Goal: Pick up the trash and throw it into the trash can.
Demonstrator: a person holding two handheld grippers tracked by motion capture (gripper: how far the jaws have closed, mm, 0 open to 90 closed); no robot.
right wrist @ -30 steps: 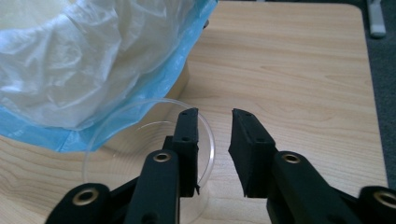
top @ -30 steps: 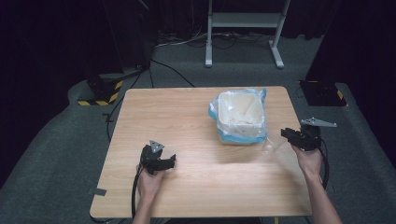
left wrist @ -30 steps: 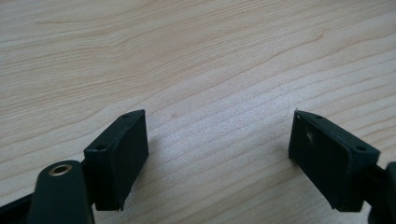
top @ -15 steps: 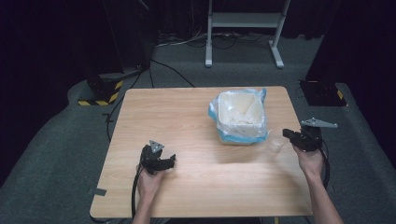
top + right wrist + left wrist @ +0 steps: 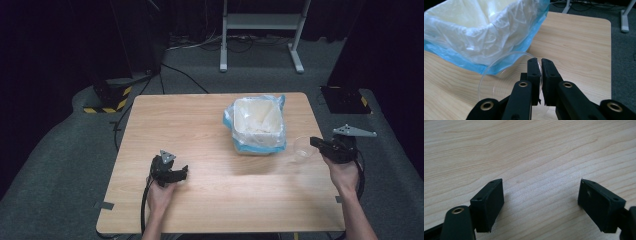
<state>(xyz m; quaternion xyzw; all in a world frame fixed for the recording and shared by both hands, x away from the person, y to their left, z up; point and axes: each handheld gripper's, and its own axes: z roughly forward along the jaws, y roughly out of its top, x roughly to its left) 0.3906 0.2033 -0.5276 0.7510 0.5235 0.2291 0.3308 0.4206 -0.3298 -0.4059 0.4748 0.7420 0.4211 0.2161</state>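
**Right tool pinching clear cup by bin, left tool idle**

Right tool (image 5: pixel 316 143) at right edge of frame in high view, jaws clamped on rim of clear plastic cup (image 5: pixel 302 149). Right gripper view: cup (image 5: pixel 506 82) lower center, wall caught btw nearly closed jaws, cup open toward camera. Cup sits just beside lined bin (image 5: pixel 256 125), at bin's lower right in high view. Bin has white liner w/ blue bag edge, center-right on wooden surface (image 5: pixel 200 125).

Left tool (image 5: pixel 176 173) lower left of center in high view, resting low on surface, held by left hand (image 5: pixel 160 192). Left gripper view: jaws spread wide, nothing btw them, bare wood grain beyond.

Right hand (image 5: pixel 342 172) lower right, past surface edge.
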